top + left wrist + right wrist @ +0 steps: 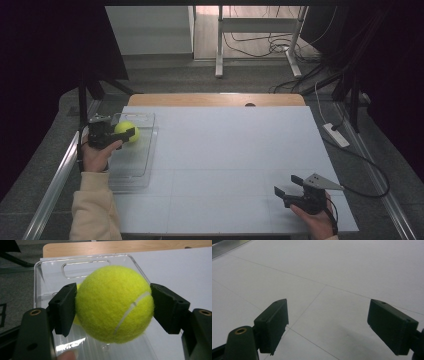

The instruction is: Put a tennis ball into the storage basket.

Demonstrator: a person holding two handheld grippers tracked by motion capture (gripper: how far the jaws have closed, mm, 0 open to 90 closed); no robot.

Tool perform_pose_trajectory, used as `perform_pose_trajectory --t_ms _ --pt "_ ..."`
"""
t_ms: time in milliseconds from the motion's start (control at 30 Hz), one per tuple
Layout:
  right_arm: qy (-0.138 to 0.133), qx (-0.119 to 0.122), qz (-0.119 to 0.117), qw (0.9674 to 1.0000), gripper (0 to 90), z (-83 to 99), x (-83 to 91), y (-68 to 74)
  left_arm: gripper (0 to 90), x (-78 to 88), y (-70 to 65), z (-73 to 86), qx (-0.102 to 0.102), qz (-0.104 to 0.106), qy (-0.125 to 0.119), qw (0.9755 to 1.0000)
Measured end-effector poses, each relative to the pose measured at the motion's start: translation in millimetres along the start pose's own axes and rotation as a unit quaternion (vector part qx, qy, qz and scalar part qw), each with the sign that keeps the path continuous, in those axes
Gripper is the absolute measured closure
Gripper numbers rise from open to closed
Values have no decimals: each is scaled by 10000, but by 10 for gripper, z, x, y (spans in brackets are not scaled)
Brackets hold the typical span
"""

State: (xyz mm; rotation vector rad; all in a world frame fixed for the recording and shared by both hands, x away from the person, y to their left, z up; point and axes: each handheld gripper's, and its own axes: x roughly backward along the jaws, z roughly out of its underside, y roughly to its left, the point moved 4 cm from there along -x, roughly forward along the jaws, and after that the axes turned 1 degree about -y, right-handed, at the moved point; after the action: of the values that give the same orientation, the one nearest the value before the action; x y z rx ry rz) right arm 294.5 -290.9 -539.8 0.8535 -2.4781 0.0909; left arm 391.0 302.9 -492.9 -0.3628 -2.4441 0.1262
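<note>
A tennis ball sits close up in the left gripper view, pinched between the two black jaws of the left gripper, which press on it from either side; a second yellow shape peeks out just behind the ball's left edge, too hidden to identify. Taking the clear plastic tray as the landmark, the ball hangs above the tray's far end, near the handle cutout, and looks lifted clear of the tray floor, though the gap is hard to judge. In the high view the left gripper holds the ball over that same end of the tray. The right gripper rests well away from the tray, toward the near right corner of the white table, its jaws spread with nothing between them. As a judgement, the grasp is done; what remains is either carrying the ball away from the tray or lowering it in and letting go, and the pictures do not tell which.
</note>
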Motion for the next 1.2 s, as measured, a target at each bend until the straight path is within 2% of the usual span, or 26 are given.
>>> perform_pose_trajectory --t_ms 167,400,1000,1200 --pt "13 -2 -8 10000 169 0 -5 1 272 -13 53 25 93 -60 94 9999" --pt "3 -2 -5 10000 170 0 -3 3 272 -39 88 65 63 -202 285 9994" --pt "4 5 -42 10000 169 -8 -14 9 271 23 72 181 -21 -256 725 9970" --pt "3 -6 -52 10000 169 -11 -19 12 270 54 60 178 -41 -231 724 9971"
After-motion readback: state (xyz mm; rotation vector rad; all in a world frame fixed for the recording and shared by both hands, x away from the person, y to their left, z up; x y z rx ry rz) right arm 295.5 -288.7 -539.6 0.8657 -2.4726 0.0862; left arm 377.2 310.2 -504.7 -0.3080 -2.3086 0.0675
